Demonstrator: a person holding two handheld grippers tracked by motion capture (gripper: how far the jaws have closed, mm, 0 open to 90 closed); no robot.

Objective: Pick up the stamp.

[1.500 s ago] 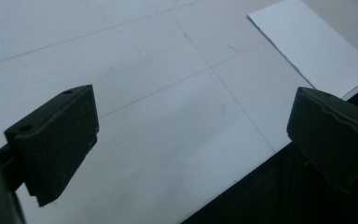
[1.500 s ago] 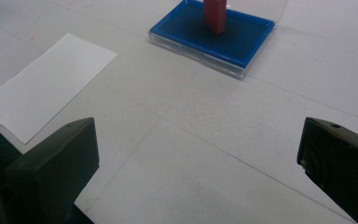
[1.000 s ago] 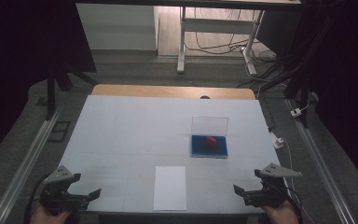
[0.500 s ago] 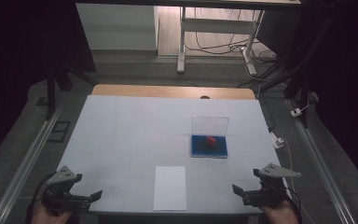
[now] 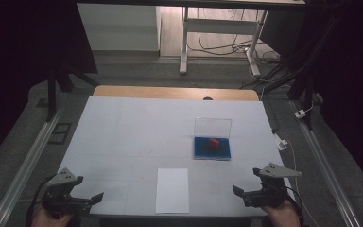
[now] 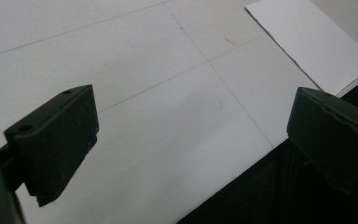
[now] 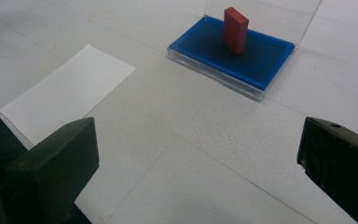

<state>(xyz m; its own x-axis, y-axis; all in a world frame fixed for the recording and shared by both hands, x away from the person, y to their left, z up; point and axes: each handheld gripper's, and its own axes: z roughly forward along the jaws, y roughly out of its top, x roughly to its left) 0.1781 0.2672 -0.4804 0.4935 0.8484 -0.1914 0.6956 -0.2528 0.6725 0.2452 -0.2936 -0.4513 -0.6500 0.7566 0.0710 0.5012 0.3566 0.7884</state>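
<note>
Since a second ago both grippers have barely shifted, the left gripper (image 5: 86,201) sinking slightly toward the near edge. The right gripper (image 5: 246,194) hovers at the near right, jaws wide apart and empty; the left gripper's jaws are likewise apart. The red block (image 7: 235,29) stands upright on the blue tray (image 7: 261,70), farther off and left of the right gripper. The white sheet (image 5: 172,190) lies between the grippers.

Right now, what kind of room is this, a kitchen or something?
Not a kitchen; it looks like a lab or workshop test bench. A plain white table stands among metal frames and loose cables on the floor, and it holds little more than a paper sheet and a clear case with a red block.
</note>
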